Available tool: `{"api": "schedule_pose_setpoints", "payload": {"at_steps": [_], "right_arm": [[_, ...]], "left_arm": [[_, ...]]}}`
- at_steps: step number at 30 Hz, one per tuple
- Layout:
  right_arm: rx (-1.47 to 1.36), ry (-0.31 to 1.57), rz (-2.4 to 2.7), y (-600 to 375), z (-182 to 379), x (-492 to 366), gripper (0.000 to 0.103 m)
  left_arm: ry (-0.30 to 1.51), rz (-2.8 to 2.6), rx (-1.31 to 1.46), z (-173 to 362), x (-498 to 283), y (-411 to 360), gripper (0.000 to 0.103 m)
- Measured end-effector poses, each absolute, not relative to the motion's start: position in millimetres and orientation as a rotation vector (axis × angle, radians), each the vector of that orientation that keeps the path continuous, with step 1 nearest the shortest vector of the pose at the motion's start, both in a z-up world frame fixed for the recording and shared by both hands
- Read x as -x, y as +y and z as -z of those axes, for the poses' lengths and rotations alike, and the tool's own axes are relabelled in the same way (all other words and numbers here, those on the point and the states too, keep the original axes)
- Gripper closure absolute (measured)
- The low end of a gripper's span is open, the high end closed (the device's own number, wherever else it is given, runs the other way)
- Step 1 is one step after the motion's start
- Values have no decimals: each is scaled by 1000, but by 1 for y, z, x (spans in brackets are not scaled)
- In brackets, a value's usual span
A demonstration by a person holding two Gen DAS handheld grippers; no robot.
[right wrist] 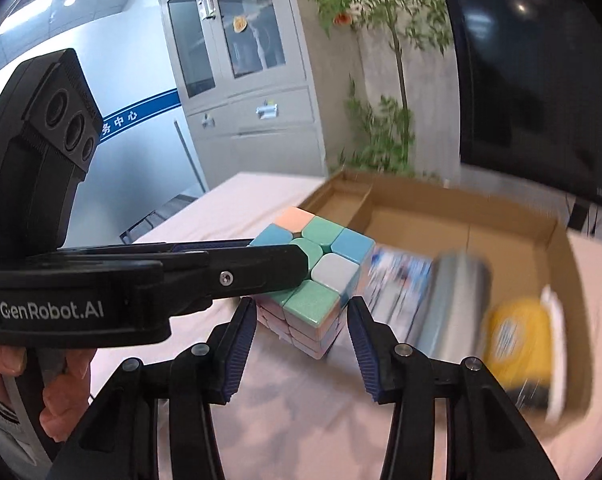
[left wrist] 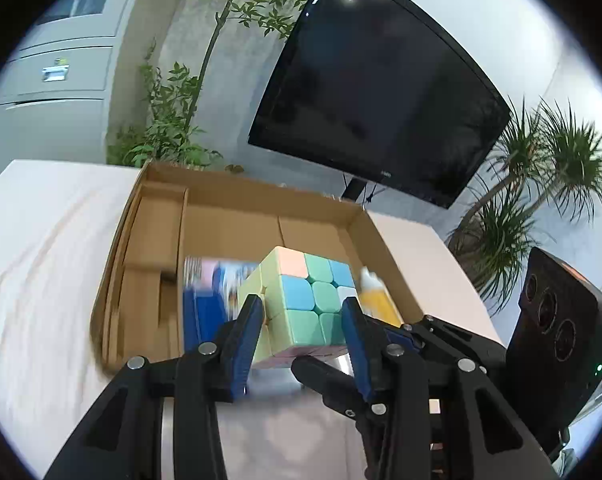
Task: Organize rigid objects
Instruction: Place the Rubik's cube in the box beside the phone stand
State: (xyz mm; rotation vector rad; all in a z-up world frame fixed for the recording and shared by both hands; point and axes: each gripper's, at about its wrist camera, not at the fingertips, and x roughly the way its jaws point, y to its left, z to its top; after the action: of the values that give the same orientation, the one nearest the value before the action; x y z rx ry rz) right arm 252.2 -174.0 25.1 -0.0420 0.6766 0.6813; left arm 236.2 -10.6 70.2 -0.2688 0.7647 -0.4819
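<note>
A: From the left wrist, the left gripper (left wrist: pixel 303 312) has its blue-padded fingers pressed on both sides of the pastel-coloured plastic puzzle cube (left wrist: pixel 301 304). The cube sits clear of the cloth, in front of the open brown cardboard box (left wrist: pixel 237 220).

B: The right wrist view adds what that one hides: the right gripper (right wrist: pixel 303 314) closes on the same cube (right wrist: pixel 321 272) from another side, its pads against the lower layers. The left tool's black finger (right wrist: pixel 237 268) crosses over the cube's top face.

A: So both jaws are clamped on one cube. What lies in the box?

B: A blurred blue and white printed carton (right wrist: pixel 397 280), a grey cylinder (right wrist: pixel 457 296) beside it, and a yellow packet (right wrist: pixel 517 344) nearest the right wall. In the left view the carton (left wrist: pixel 209 300) and the packet (left wrist: pixel 377 296) show, and the cylinder is hidden behind the cube.

A: Edges?

B: The left view shows a narrow divided strip along the box's left wall, bare cardboard behind the items, and the pale cloth-covered table (left wrist: pixel 49 264) open on the left. A dark television screen (left wrist: pixel 381 88) and leafy potted plants (left wrist: pixel 181 120) stand beyond the far rim.

A: Any writing?

B: "GenRobot.AI" in white on the left tool's body (right wrist: pixel 53 310). Chinese characters run along a blue wall stripe (right wrist: pixel 141 114) beside a grey metal cabinet (right wrist: pixel 253 80). The carton's print is too smeared to read. A hand (right wrist: pixel 53 392) grips the left tool's handle.
</note>
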Motion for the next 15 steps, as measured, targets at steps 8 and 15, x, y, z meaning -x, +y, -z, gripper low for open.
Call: {"api": "schedule_pose_setpoints", "payload": {"at_steps": [8,15], "right_arm": [[85,821,-730,-178,-5,-388,58],[114,978,-709,-175,52,-429,57]], "left_arm": [[945,489,353,-16,-350,-18,64],[1048,480,353,30,-366,-27,65]]}}
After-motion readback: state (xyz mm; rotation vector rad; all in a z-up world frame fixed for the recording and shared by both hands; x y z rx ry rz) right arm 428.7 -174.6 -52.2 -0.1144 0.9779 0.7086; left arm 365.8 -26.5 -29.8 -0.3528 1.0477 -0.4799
